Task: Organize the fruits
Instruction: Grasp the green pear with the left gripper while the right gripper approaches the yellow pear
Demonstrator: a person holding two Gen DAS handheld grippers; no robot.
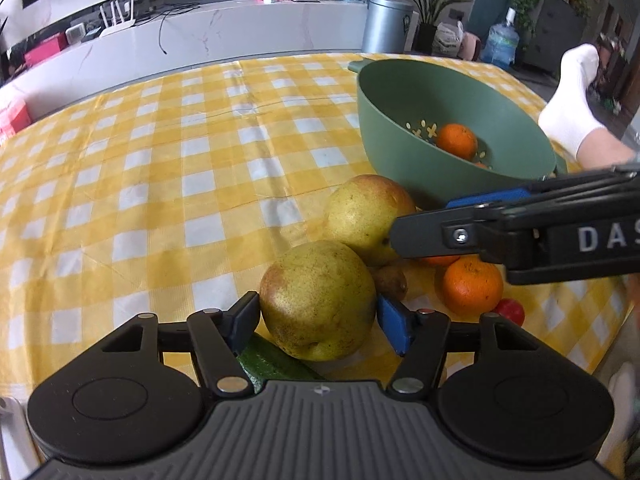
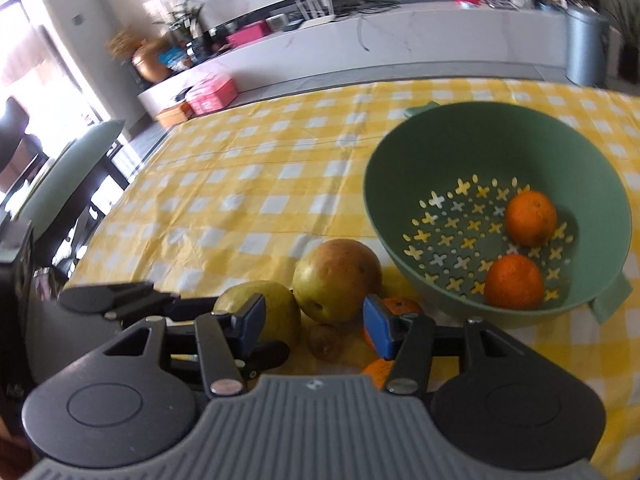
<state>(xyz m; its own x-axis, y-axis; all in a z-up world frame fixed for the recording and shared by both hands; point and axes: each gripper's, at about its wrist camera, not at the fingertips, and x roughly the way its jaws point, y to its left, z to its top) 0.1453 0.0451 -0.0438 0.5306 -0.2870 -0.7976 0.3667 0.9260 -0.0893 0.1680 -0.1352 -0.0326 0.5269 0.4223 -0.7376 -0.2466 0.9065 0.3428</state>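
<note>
My left gripper (image 1: 318,316) is shut on a yellow-green pear (image 1: 318,300), its blue pads against both sides. A second pear (image 1: 366,216) lies just behind it, with a small brown kiwi (image 1: 390,282) between them. A green colander bowl (image 1: 400,128) at the right holds two oranges (image 2: 530,218) (image 2: 514,282). My right gripper (image 2: 314,326) is open and empty, hovering over the fruit pile above the kiwi (image 2: 325,342); it reaches in from the right in the left wrist view (image 1: 424,224). Loose oranges (image 1: 472,286) lie under it.
A red cherry tomato (image 1: 510,311) sits by the loose orange. A green cucumber (image 1: 272,362) lies under my left gripper. The yellow checked tablecloth (image 1: 160,184) covers the table. A foot in a white sock (image 1: 572,100) rests at the right edge.
</note>
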